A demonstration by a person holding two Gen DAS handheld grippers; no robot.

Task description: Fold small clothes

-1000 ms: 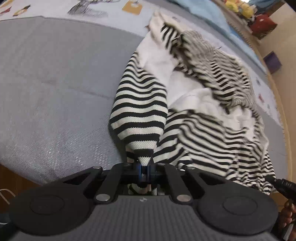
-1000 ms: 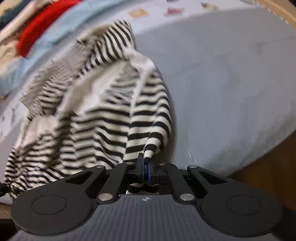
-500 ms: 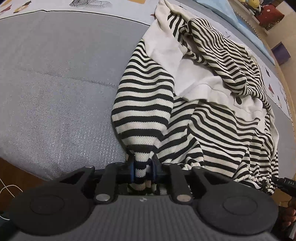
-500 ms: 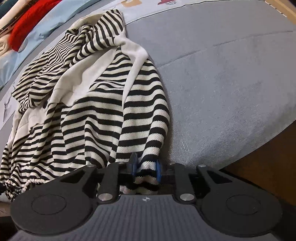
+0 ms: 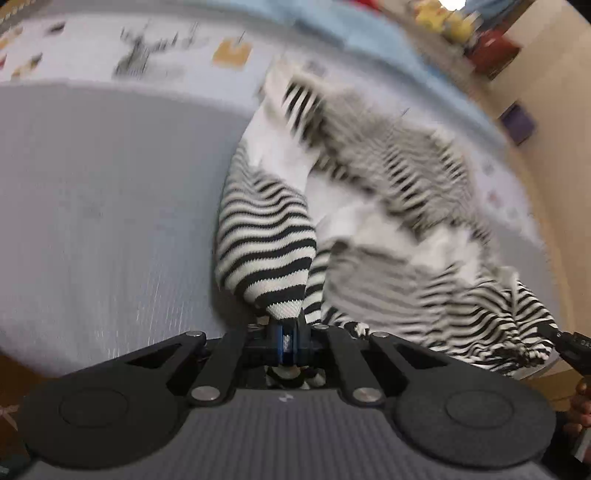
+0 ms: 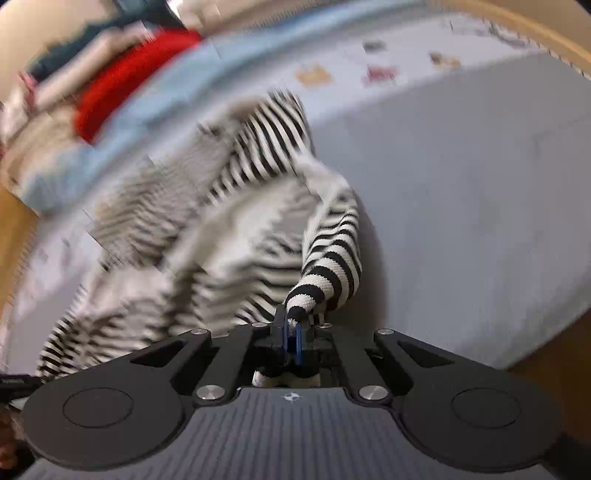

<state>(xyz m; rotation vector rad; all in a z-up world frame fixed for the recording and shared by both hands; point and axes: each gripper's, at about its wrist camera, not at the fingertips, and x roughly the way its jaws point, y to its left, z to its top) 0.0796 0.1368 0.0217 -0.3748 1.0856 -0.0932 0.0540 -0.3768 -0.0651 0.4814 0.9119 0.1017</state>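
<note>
At the bottom centre of each wrist view, the left gripper and the right gripper have just closed, each now pinching a cuff of the black-and-white striped knit garment between its blue pads. The garment, blurred, trails up the middle of the frames across the grey fabric surface, bare toward its near rounded edge. Farther back lie a pale printed sheet and a red cloth at upper left.

Grey mattress, wooden frame
</note>
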